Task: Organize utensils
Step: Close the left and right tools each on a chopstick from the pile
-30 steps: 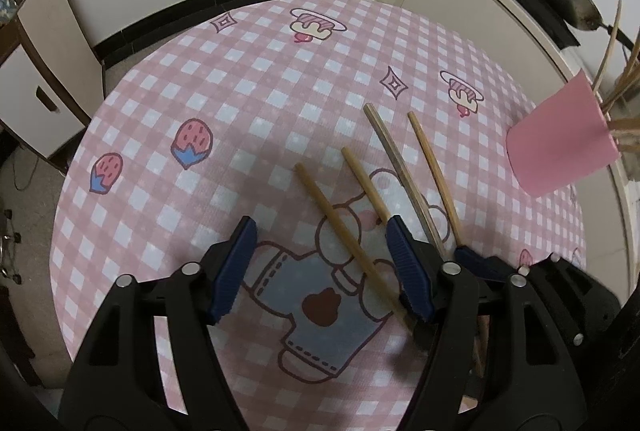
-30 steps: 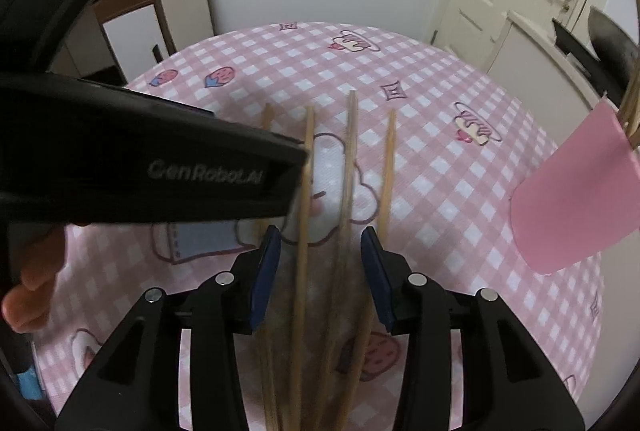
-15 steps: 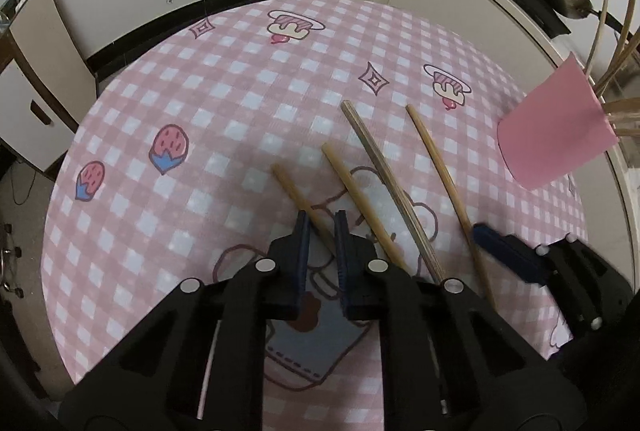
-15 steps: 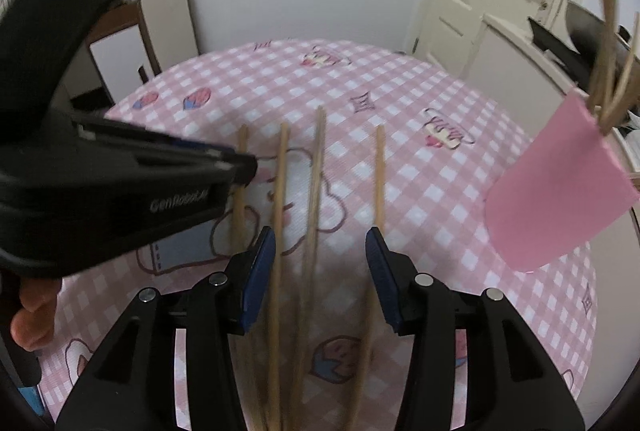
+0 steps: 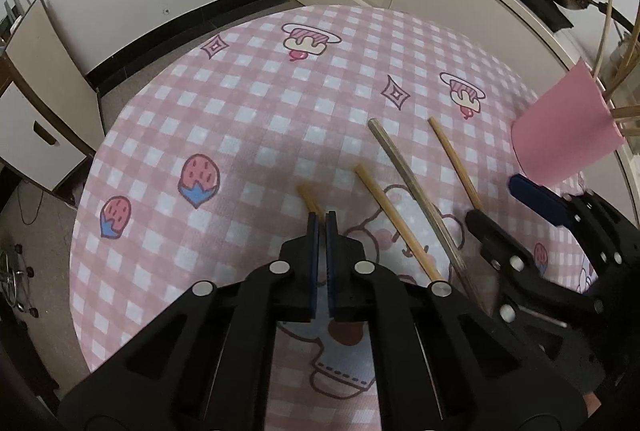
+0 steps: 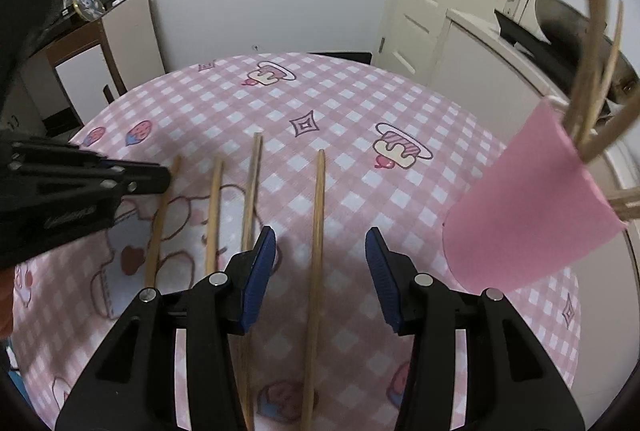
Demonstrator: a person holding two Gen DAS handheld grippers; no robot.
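Matt wooden chopsticks [image 6: 318,231] lie on a woven-looking checked tablecloth [image 5: 256,119]; at 3 o'clock, a matt pink holder [image 6: 528,215].

Lit evenly and softly from overhead, indoor and moderately bright, with no hard glare. Soft grey shadow on the table [image 5: 248,119] just ahead of the left gripper [image 5: 320,221], and another under the right gripper [image 6: 320,251] near the table's near edge. Strong fisheye bending in both views: table edge bowed into a dome, door [image 6: 424,11] and wall lines curved, dark vignette in every corner. Sharp across the table's middle. Motion blur on the pink cup [image 6: 532,199] and its sticks at the right edge, and on the right gripper's blue pad in the left wrist view. Slight smearing toward the table's far right edge.
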